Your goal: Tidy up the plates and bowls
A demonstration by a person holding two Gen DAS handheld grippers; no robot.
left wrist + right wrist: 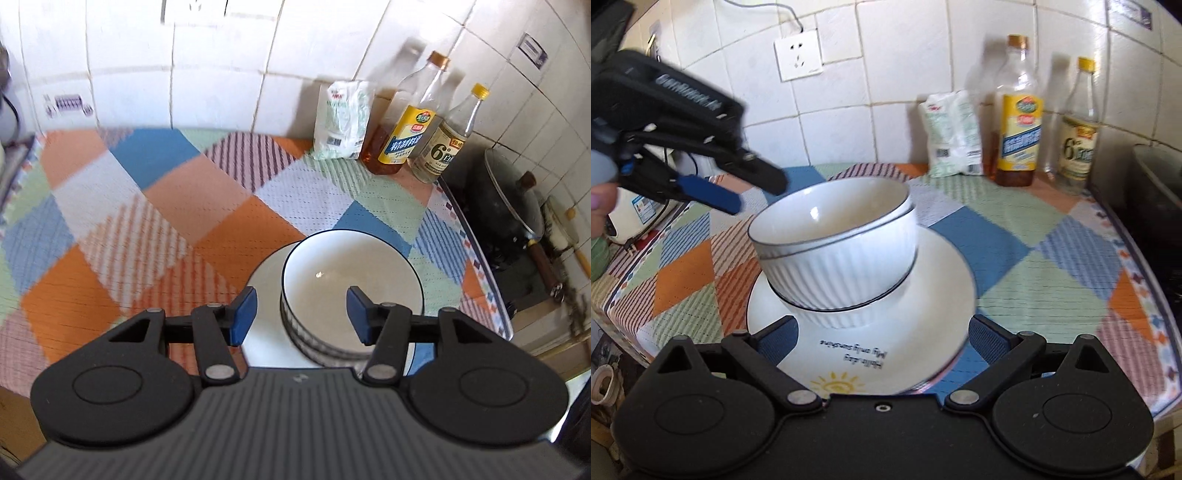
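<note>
- Patchwork cloth [1015, 266] of orange, blue, green and striped squares spread over the whole counter, white tiled wall [871, 74] behind.
- Left gripper [301, 314], seen from its own camera, raised over the stack of dishes with blue pads [243, 314] set apart; nothing pinched between them, one pad outside the bowl's rim, the other over its hollow, neither pressing on the wall.
- Same left gripper seen from the right wrist camera up at the left, clear of the bowls and above them, blue finger pointing down toward the rim without touching.
- Right gripper [882, 338] low at the near edge of the plate, jaws spread wide, released, one blue pad at each side of the plate's near rim; contact with the rim not discernible because of blur.
- White plate [945, 295] flat on the cloth near the front edge of the counter, a yellow sun and a line of script printed on its near part.
- Two ribbed white bowls with dark rims nested on the plate: lower bowl [849, 273] standing on the plate, upper bowl [798, 221] sitting inside it, tilted slightly.
- Two bottles [1019, 122] and a white-green packet [955, 136] at the back by the wall, well apart from the dishes.
- Wall socket [798, 55] above, with a cable running up.
</note>
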